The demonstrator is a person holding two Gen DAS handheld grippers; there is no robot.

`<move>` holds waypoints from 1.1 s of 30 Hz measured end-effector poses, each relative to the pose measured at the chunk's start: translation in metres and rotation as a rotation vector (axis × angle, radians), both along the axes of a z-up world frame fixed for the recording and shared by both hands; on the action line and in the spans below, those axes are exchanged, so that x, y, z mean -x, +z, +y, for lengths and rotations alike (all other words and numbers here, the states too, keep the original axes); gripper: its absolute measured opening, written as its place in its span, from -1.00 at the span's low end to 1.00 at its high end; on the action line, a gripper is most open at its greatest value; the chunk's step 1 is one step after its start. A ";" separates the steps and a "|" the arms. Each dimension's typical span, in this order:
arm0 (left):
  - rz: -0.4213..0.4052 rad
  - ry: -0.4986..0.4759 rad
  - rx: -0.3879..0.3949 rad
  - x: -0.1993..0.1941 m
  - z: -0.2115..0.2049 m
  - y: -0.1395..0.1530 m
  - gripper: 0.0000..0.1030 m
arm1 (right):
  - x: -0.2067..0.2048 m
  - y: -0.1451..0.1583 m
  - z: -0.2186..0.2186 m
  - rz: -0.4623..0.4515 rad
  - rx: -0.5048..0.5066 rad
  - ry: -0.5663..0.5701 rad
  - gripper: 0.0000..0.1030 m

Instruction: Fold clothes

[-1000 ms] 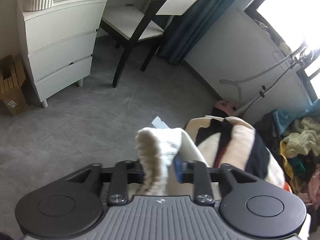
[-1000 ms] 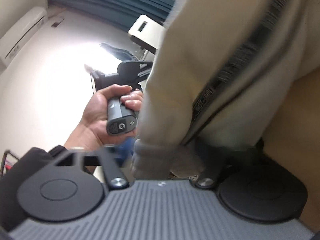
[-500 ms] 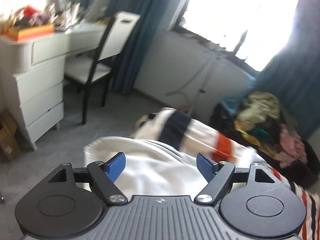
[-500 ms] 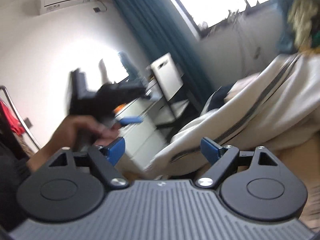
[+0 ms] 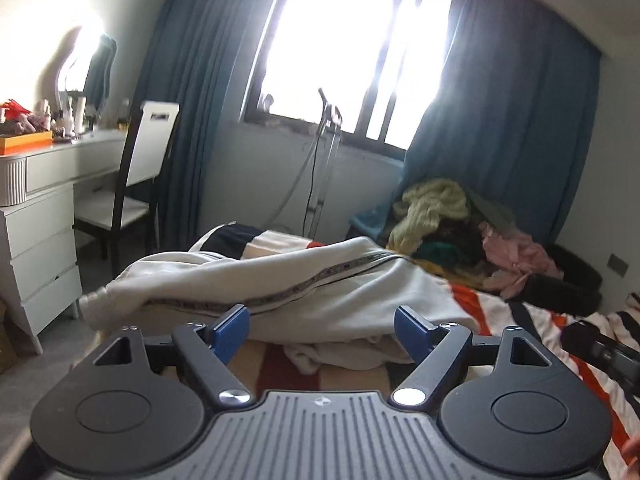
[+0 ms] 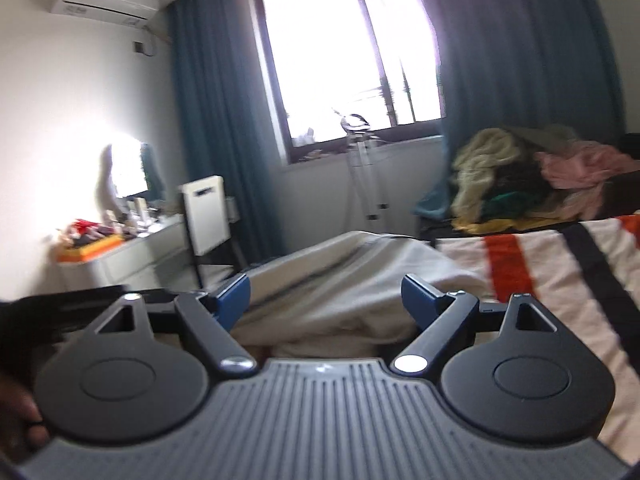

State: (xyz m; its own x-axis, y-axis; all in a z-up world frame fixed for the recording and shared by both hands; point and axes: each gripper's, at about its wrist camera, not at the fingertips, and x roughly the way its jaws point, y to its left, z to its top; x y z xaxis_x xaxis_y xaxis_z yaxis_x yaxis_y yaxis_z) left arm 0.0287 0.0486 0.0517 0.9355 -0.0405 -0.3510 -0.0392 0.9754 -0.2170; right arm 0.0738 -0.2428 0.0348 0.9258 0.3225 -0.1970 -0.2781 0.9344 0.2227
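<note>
Cream sweatshirt (image 5: 320, 288) is lying rumpled on striped blanket (image 6: 560, 264). Left gripper (image 5: 322, 330) and right gripper (image 6: 324, 296) are hovering, jaws spread, holding nothing.

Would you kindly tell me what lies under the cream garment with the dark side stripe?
The cream garment lies on a blanket striped in orange, black and cream. Whatever lies beneath its middle is covered.
</note>
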 end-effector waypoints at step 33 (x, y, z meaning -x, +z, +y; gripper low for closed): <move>0.128 -0.051 -0.324 -0.226 -0.061 -0.060 0.77 | -0.034 -0.091 -0.026 0.222 -0.144 -0.081 0.63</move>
